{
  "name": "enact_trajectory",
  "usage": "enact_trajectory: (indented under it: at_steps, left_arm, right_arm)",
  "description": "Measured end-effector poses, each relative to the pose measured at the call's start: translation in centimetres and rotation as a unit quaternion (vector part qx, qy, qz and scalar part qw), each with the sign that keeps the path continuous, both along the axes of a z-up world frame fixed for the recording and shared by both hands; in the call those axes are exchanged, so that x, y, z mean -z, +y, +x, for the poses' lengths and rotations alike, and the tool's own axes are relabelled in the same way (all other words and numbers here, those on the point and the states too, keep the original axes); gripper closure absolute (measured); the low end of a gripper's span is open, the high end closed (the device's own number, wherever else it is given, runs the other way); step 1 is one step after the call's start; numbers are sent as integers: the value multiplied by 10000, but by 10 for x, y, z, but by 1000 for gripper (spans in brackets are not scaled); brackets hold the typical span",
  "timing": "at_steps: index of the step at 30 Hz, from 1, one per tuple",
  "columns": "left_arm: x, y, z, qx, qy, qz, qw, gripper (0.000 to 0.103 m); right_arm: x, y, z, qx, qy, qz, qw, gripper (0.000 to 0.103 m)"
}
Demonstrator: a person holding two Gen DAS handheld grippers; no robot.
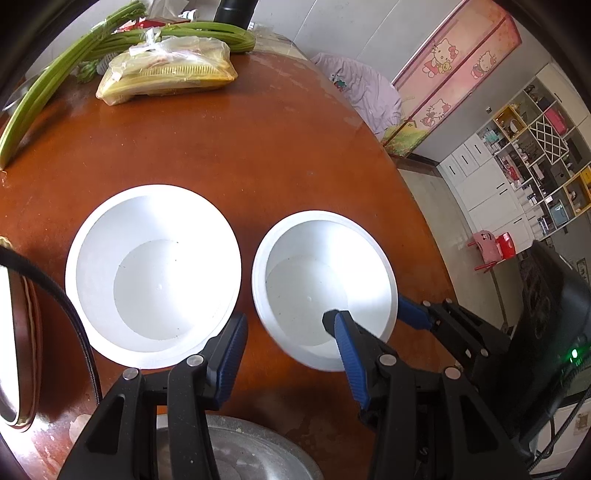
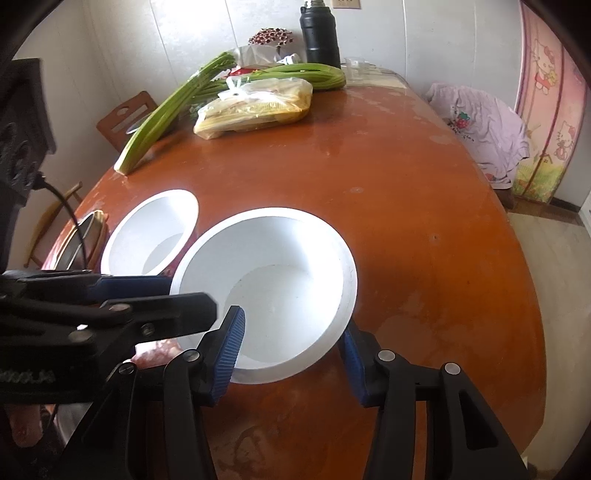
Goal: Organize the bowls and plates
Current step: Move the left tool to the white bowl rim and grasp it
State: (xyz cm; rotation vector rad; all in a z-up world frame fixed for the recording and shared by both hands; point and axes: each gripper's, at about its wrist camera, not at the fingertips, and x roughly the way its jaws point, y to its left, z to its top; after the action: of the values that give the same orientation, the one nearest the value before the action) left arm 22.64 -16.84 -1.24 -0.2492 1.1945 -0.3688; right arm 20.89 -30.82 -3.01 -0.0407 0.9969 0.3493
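Reddish-brown and glossy, the round table (image 2: 406, 221) carries two white bowls side by side near its front edge. In the right wrist view the right bowl (image 2: 280, 280) sits between the blue pads of the right tool (image 2: 291, 350), one pad inside the rim, the other outside the wall; whether they press yet I cannot tell. The left bowl (image 1: 153, 273) lies just ahead of the left tool (image 1: 291, 350), whose jaws stand spread, pinching nothing, its left pad beside that bowl's rim. Both bowls look stiff, smooth and breakable, probably light; the rim wall seems the sensible place to grip. Further back lie green stalks (image 2: 173, 103), a plastic bag (image 2: 255, 107) and a black flask (image 2: 319, 35).
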Motion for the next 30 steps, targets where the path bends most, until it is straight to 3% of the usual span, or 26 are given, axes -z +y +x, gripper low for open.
enact_trajectory:
  at_steps: [10, 30]
  left_arm:
    - [-3, -5, -2, 164, -69, 40, 9998, 58]
    - [-54, 1, -46, 272, -786, 145, 9964, 58]
  right_arm:
    - [-3, -2, -13, 45, 38, 119, 9999, 53]
    - [-47, 5, -47, 48, -474, 217, 9986, 53]
